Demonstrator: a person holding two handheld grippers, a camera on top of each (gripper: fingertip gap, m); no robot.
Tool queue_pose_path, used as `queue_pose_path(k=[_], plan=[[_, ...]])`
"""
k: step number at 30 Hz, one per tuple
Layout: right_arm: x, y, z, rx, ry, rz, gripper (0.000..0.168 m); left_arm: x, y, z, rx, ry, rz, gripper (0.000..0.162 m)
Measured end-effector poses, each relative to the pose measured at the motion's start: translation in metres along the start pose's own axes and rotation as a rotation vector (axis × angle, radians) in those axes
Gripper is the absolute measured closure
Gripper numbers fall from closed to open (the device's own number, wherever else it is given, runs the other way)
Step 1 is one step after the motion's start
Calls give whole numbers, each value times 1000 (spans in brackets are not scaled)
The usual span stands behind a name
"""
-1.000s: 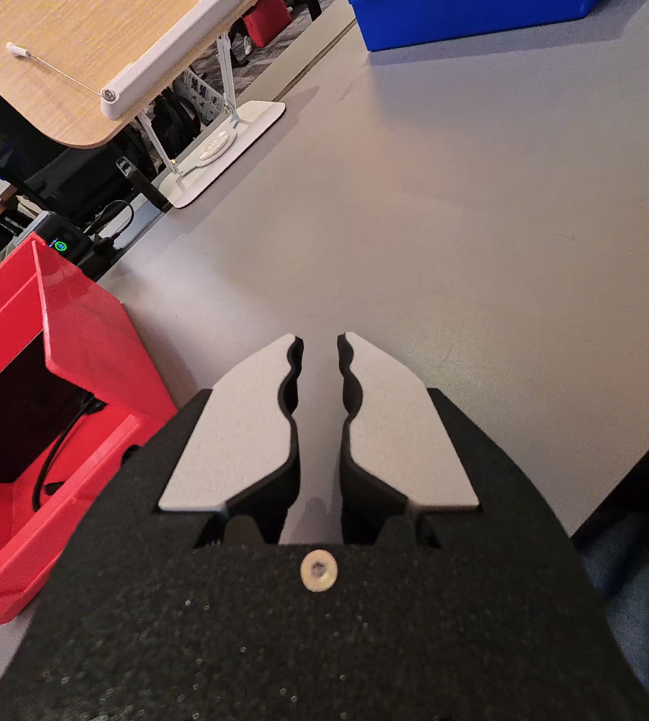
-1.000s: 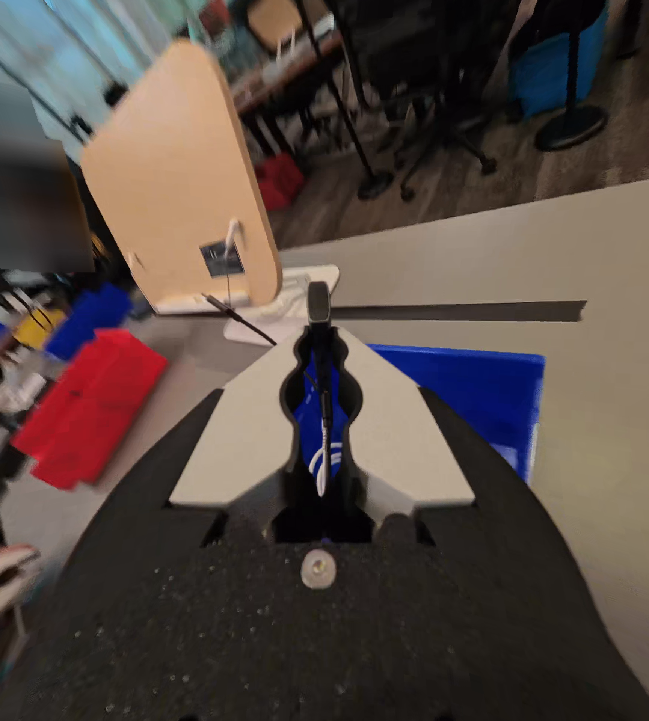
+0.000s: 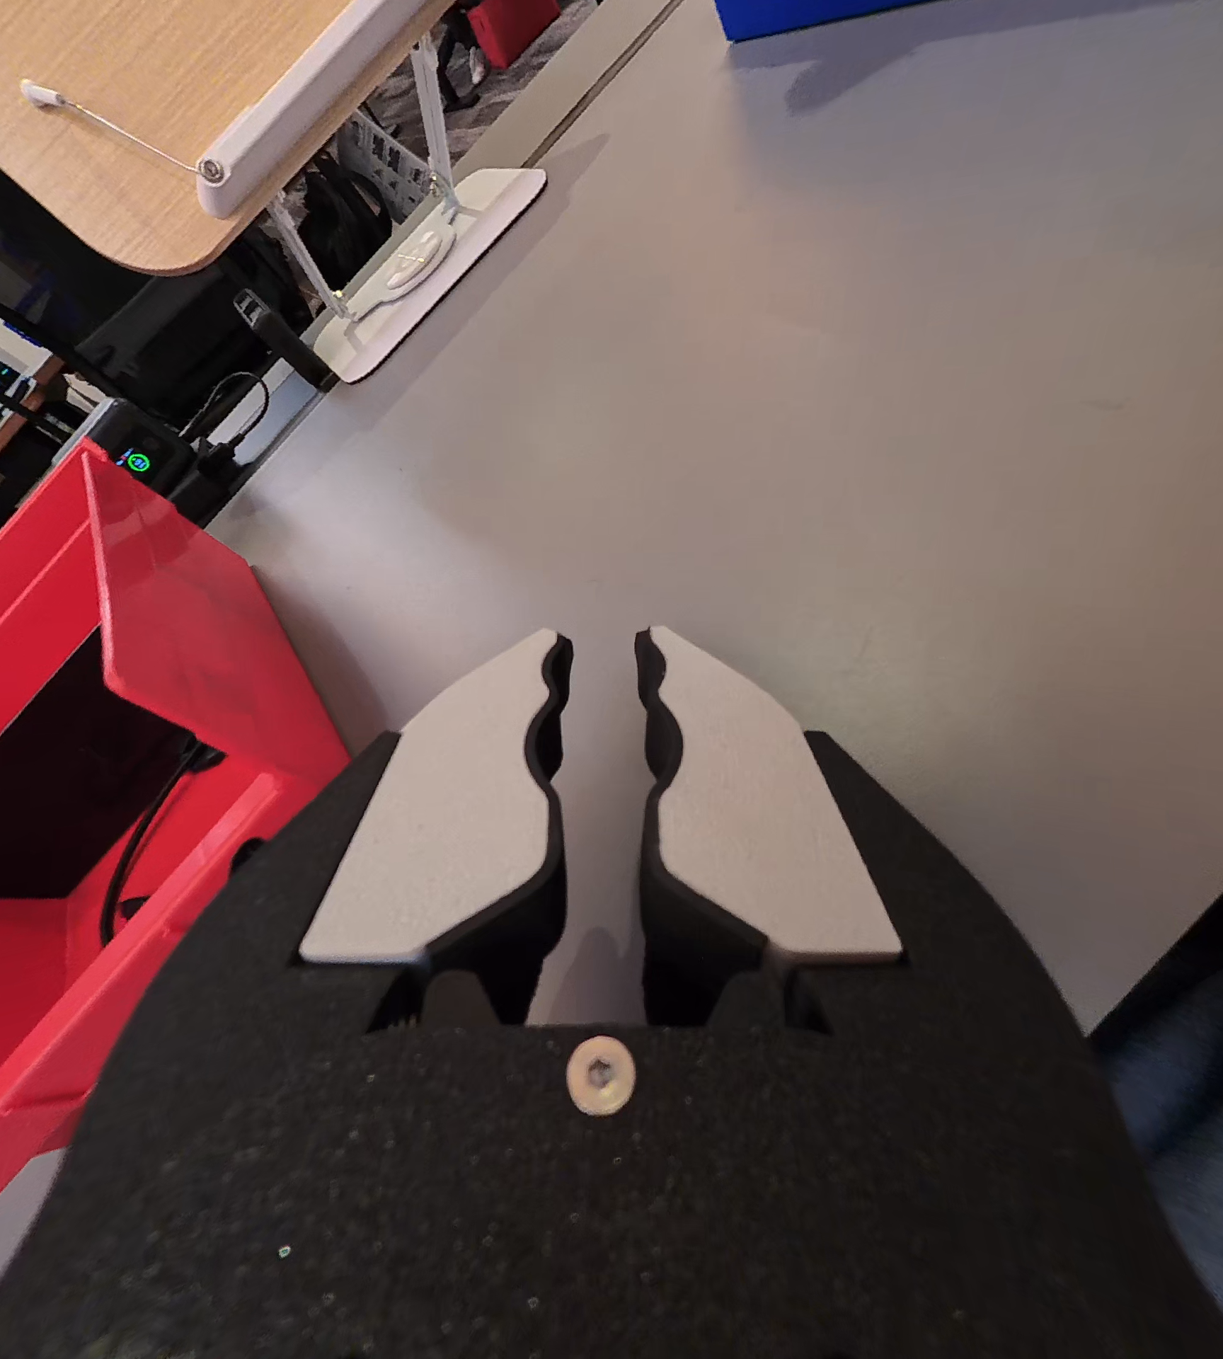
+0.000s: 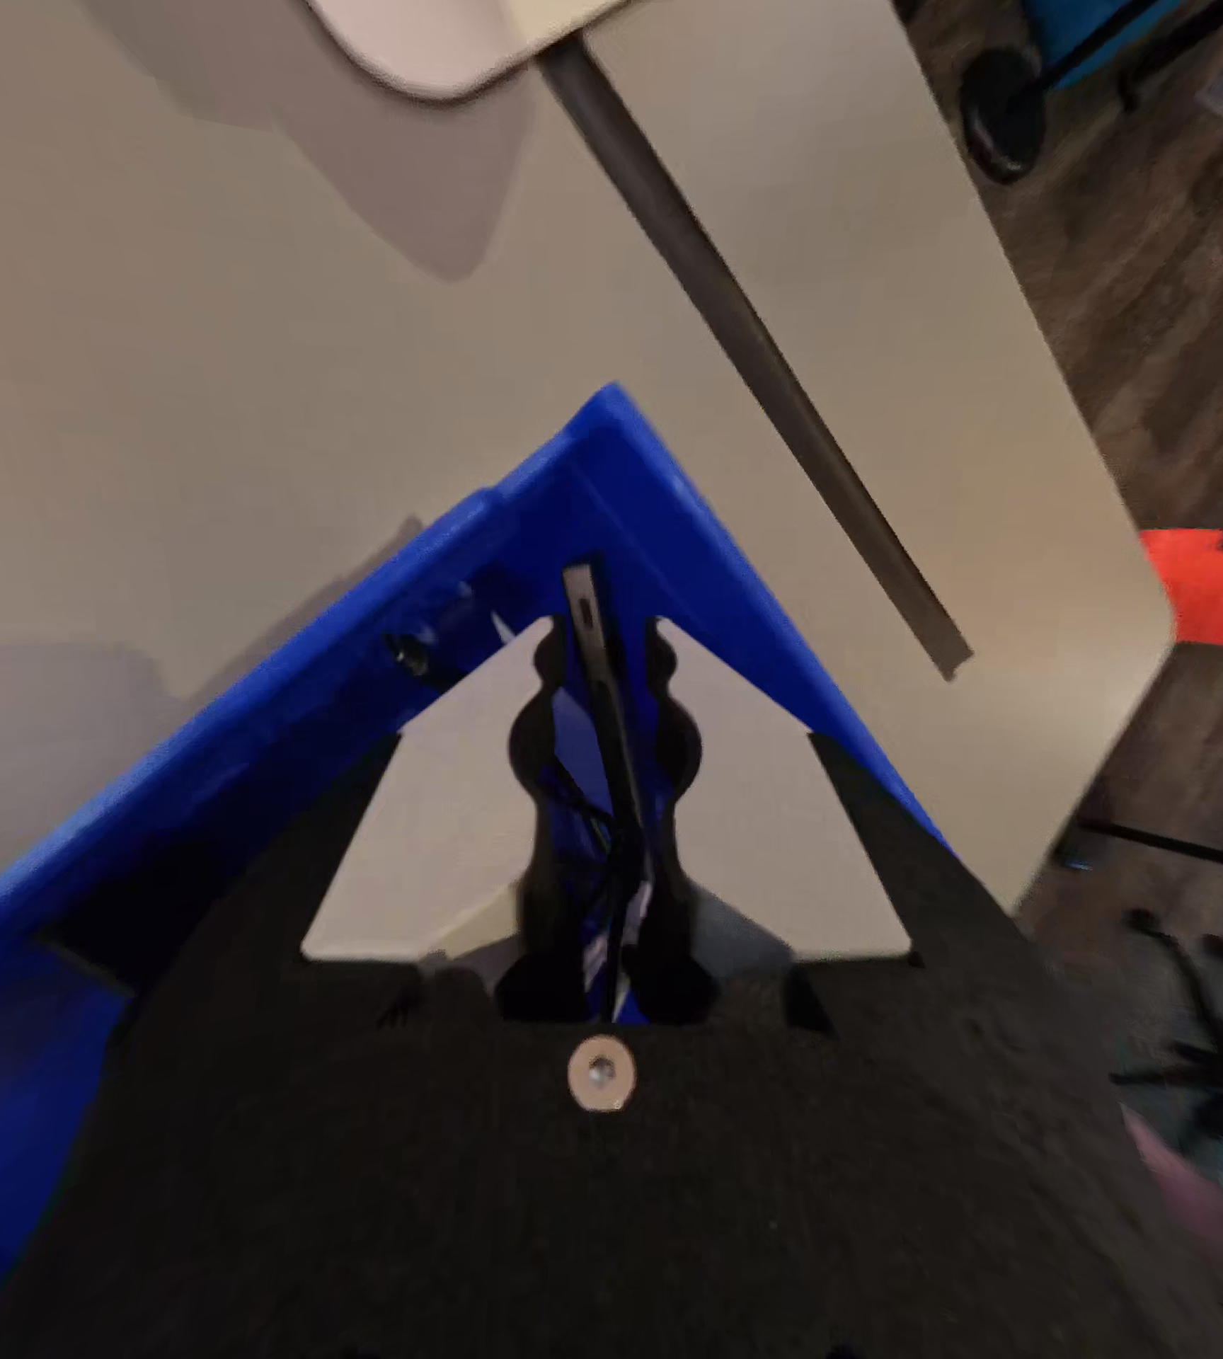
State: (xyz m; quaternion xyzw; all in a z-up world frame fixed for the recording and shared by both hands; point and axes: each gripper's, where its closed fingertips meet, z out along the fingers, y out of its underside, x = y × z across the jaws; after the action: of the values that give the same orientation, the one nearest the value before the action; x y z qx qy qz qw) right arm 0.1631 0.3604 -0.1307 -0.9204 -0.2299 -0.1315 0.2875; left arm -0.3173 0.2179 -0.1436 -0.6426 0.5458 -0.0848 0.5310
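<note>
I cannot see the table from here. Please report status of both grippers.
Left gripper open, empty, beside red bin. Right gripper shut on thin black object, over blue bin. Nothing between.

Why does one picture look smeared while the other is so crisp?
Right wrist view: motion blur smears the blue bin, the floor and the thin black object in the right gripper. Left wrist view: sharp, with soft shadows on the grey table, a glossy sheen on the red bin, and wide-angle bending at the edges.

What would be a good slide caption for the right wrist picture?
Right gripper clamps a thin black bar above a blue bin.
</note>
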Motion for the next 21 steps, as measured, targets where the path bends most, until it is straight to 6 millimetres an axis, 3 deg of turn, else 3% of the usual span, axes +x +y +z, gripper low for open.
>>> queue_pose_path(k=[3, 6, 8, 10, 12, 14, 18, 21], plan=[[20, -23, -34, 132, -65, 170, 133, -3, 2, -2, -5, -11, -11, 145], [43, -46, -97, 338, -28, 239, 131, -6, 3, -4, -4, -12, -36, 145], [43, -51, -148, 484, 16, 279, 130, -6, 5, -9, -19, 4, -101, 147], [24, -46, -196, 640, 46, 337, 129, -5, -1, -17, 28, 60, -203, 159], [-9, -27, -227, 760, 76, 390, 129, -8, -3, -25, 53, 101, -317, 159], [-49, 6, -234, 817, 142, 434, 120, -12, 5, -31, 49, 119, -432, 155], [-117, 92, -215, 752, 312, 585, 118, -28, 26, -47, 44, 60, -693, 142], [-146, 141, -203, 671, 375, 682, 119, -49, 35, -54, 58, -49, -725, 136]])
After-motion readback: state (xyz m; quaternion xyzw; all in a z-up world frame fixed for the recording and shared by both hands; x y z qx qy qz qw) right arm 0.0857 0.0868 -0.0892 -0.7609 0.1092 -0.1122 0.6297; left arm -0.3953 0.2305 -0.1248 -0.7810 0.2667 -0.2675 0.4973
